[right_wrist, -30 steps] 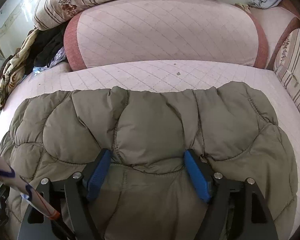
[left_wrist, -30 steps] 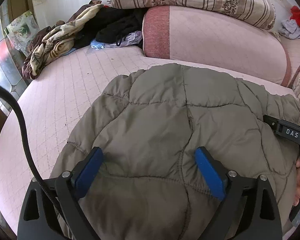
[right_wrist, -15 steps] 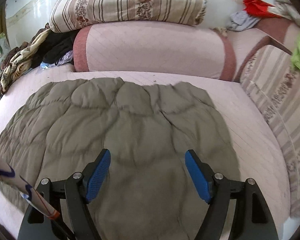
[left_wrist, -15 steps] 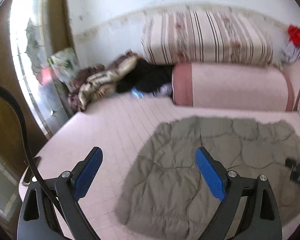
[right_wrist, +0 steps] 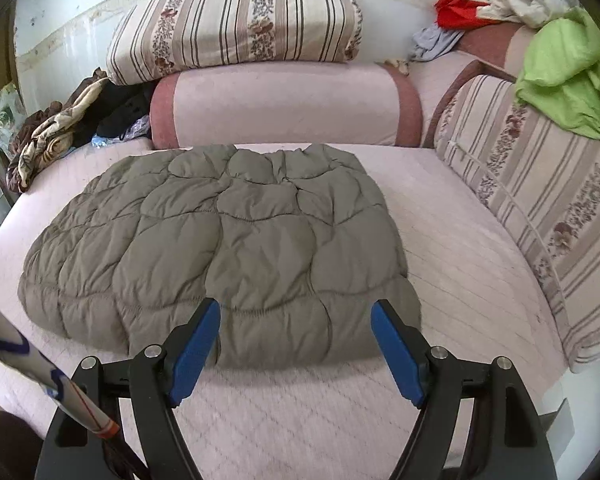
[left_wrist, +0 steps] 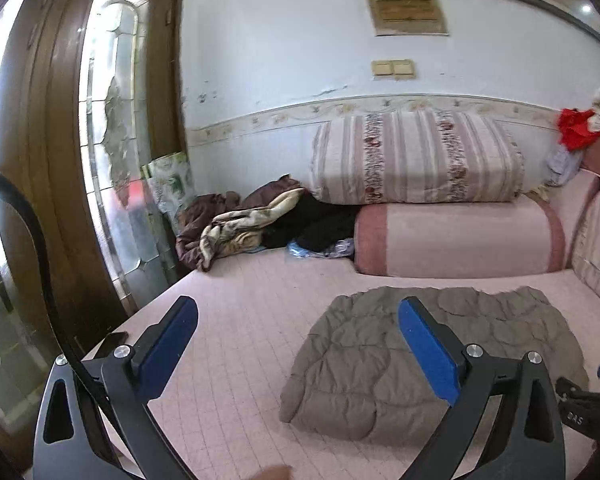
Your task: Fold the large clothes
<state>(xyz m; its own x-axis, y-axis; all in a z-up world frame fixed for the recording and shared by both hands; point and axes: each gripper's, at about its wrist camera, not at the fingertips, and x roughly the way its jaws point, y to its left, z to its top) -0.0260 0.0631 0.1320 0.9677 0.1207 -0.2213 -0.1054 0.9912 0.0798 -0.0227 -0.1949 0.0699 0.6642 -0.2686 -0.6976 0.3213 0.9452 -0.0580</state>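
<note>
An olive quilted puffer jacket (right_wrist: 228,248) lies folded flat on the pink quilted bed (right_wrist: 452,224). In the left wrist view the same jacket (left_wrist: 380,356) sits low and right of centre. My left gripper (left_wrist: 296,320) hangs above the bed's near left part, well back from the jacket, its jaws opening wide with nothing between them. My right gripper (right_wrist: 296,320) hovers just short of the jacket's near edge, open and empty, its blue pads (right_wrist: 396,354) apart from the cloth.
A pink bolster (right_wrist: 284,108) with a striped floral pillow (right_wrist: 236,24) on it lines the back wall. Crumpled clothes (left_wrist: 240,228) pile in the back left corner. A striped cushion (right_wrist: 540,184) with green cloth (right_wrist: 568,76) flanks the right. A glazed wooden door (left_wrist: 80,160) stands left.
Both grippers have drawn back and up from the jacket, which lay right under their pads a second ago. The left one has tipped up toward the wall. The jacket stays flat.
</note>
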